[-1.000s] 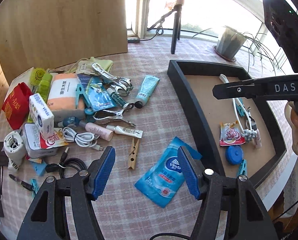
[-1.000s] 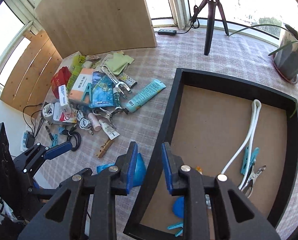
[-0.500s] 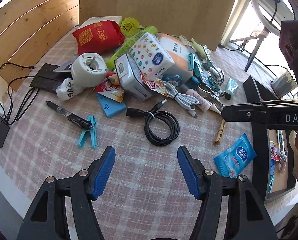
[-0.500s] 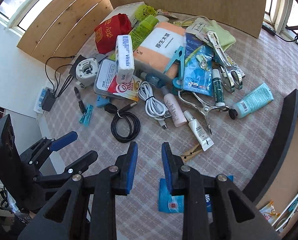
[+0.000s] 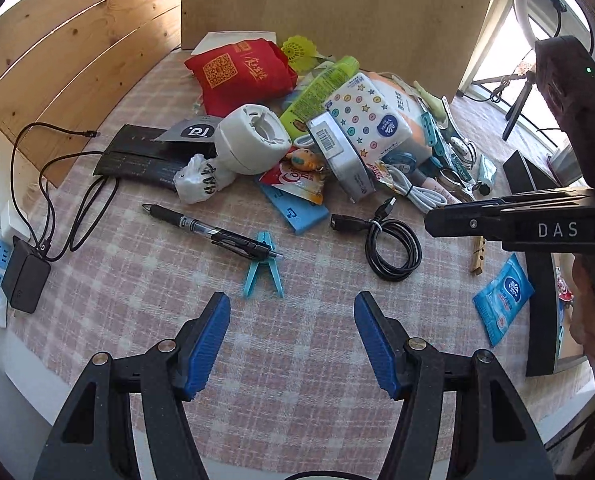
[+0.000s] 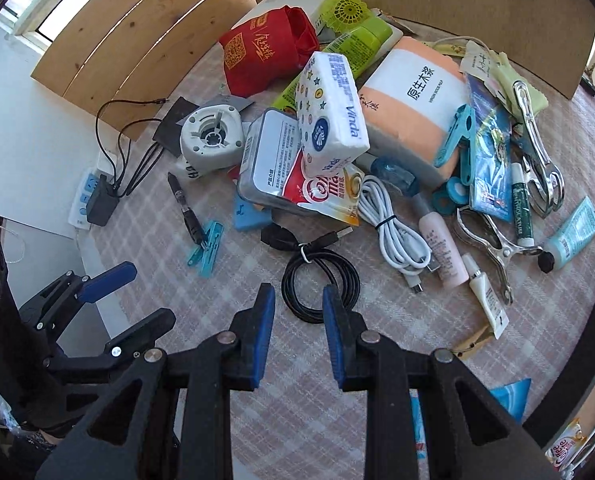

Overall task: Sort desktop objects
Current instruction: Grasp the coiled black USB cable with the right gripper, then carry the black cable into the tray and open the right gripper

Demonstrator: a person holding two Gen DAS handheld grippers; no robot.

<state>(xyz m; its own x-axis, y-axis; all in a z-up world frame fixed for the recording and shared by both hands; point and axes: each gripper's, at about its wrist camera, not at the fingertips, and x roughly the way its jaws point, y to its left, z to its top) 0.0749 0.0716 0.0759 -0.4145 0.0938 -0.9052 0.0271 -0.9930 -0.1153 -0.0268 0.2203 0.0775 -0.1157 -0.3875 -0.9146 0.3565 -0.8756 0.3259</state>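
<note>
Left gripper (image 5: 292, 342): the jaws are held wide apart and empty, tilted down over bare checked cloth near the front edge of the desk (image 5: 281, 392).
Right gripper (image 6: 298, 330): the jaws are set close together but with a clear gap; nothing is clamped between them.
Nearest to the left gripper: a small turquoise plastic clothes peg (image 5: 263, 271) is seen just ahead of the jaws, slightly left of their midline, its long axis pointing away from them and its splayed legs toward them. It is touched at its far end by a black retractable pen (image 5: 213, 232), which lies slantwise across the cloth.
Nearest to the right gripper: a coiled black USB cable (image 6: 318, 280) lies directly ahead, its near loop just past the fingertips (image 6: 266, 308), its plugs on the far side.
Pile: the remaining clutter is heaped toward the far edge, by the wooden boards.
Destination: a black-rimmed tray (image 5: 539, 312) is glimpsed at the right edge of the desk.
Judgement: the peg is probably better reached by the left gripper, the cable by the right; the narrow right jaws would likely need widening first.
</note>
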